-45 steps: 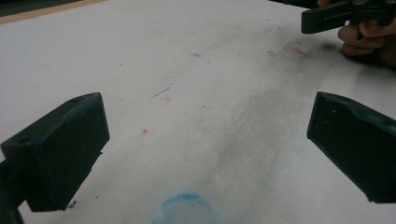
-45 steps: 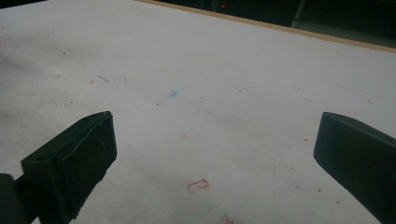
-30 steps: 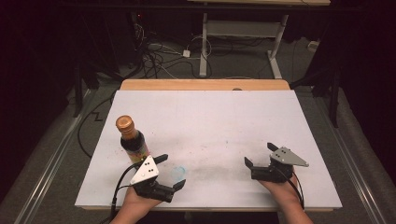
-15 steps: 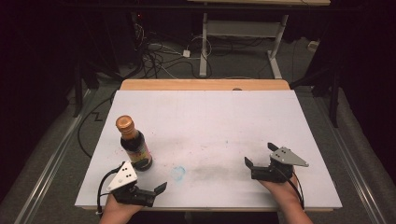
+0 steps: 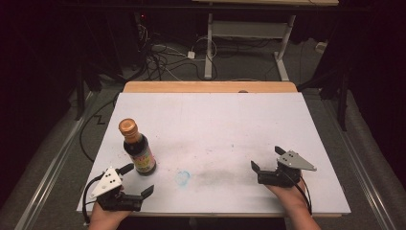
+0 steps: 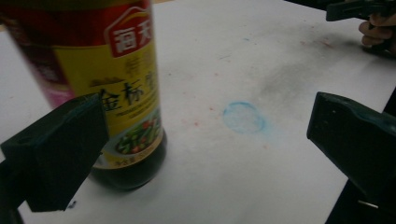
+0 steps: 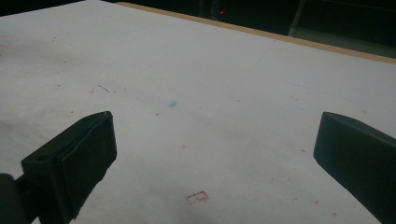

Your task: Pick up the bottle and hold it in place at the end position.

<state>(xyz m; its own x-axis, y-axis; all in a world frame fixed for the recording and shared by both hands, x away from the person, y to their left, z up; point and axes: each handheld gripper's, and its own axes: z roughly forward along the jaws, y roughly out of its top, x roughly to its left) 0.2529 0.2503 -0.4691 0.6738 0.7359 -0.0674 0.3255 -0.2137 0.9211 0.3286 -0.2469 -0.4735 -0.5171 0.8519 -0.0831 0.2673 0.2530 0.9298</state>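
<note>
Sauce bottle point(image 5: 138, 150) upright near table's point(image 5: 215, 120) left front corner.
Left tool point(image 5: 135, 180) just in front, jaws wide apart, empty; right tool point(image 5: 266, 162) near right front edge, likewise spread, empty.

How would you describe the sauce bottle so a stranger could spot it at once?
Start at the white table and look to its near left part. The sauce bottle stands upright there, just beyond the left gripper. It alone has a gold cap, dark liquid and a yellow-red label.

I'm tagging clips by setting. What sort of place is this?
Probably a lab or recording workspace: a white-covered table marked with stains, loose cables on the floor, and a desk frame behind.
</note>
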